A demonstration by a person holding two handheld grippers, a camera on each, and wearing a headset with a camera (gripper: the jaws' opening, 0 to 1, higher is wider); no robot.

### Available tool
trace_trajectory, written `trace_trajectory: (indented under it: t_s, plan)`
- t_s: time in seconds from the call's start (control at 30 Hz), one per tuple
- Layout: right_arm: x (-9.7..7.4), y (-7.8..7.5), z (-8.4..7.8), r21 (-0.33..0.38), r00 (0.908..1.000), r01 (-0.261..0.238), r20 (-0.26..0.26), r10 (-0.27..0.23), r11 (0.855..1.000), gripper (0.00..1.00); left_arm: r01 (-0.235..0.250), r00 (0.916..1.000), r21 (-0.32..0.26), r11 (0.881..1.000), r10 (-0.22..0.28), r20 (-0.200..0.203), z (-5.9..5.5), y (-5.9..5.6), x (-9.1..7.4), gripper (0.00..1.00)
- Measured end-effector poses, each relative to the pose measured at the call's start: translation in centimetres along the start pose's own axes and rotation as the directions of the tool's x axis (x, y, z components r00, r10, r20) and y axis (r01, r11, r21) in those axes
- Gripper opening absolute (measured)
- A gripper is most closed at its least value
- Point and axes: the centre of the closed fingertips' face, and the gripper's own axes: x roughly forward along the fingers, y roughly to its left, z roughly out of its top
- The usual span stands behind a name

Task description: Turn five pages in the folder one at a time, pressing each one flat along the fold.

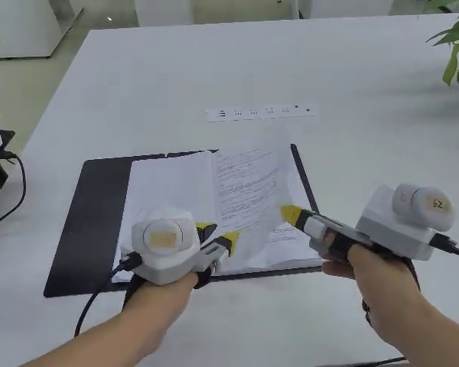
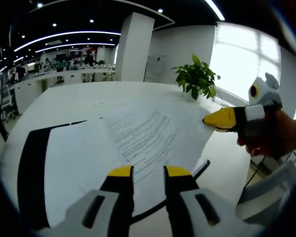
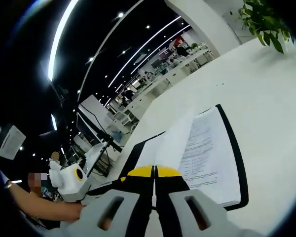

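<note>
One page (image 1: 249,199) is clenched by the right gripper (image 1: 292,216); left gripper (image 1: 218,238) parted, empty. A hard pull may tear it

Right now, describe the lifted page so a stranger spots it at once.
On the white table lies an open black folder. At its middle one printed page stands up, curved, its edge pinched by the right gripper. The other pages lie flat.

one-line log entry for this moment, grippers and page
page: lifted mid-turn | right gripper: shut on page edge | left gripper: open, above folder near edge
</note>
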Motion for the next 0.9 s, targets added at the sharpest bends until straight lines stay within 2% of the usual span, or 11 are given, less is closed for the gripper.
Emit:
trace_trajectory:
  t_s: [0.2, 0.3, 0.43, 0.67, 0.83, 0.9]
  plan:
    - [2.6, 4.0, -0.8, -0.036, 0.9967, -0.078, -0.025, 0.077, 0.996, 0.0, -0.034, 0.9991, -0.017, 0.999, 0.034, 0.026, 0.2, 2.8, -4.1, 0.26]
    - [4.3, 6.0, -1.9, -0.055, 0.992, -0.116, -0.057, 0.113, 0.992, 0.0, -0.062, 0.9976, -0.026, 0.998, 0.062, 0.03, 0.1, 4.4, -6.1, 0.27]
    - [6.0, 8.2, -3.4, -0.071, 0.9854, -0.15, -0.093, 0.143, 0.986, 0.0, -0.092, 0.9949, -0.031, 0.995, 0.093, 0.039, 0.2, 5.9, -8.2, 0.28]
    - [8.8, 10.5, -6.5, -0.084, 0.9709, -0.185, -0.17, 0.168, 0.979, 0.0, -0.144, 0.9875, -0.043, 0.989, 0.146, 0.058, 0.3, 8.5, -11.8, 0.29]
    - [10.6, 11.1, -8.5, -0.099, 0.9629, -0.186, -0.216, 0.162, 0.977, 0.0, -0.179, 0.9812, -0.053, 0.982, 0.182, 0.064, -0.1, 10.1, -13.8, 0.3]
    - [11.4, 11.1, -9.5, -0.099, 0.9567, -0.186, -0.245, 0.157, 0.978, 0.0, -0.191, 0.9788, -0.062, 0.98, 0.195, 0.062, -0.4, 10.8, -14.5, 0.29]
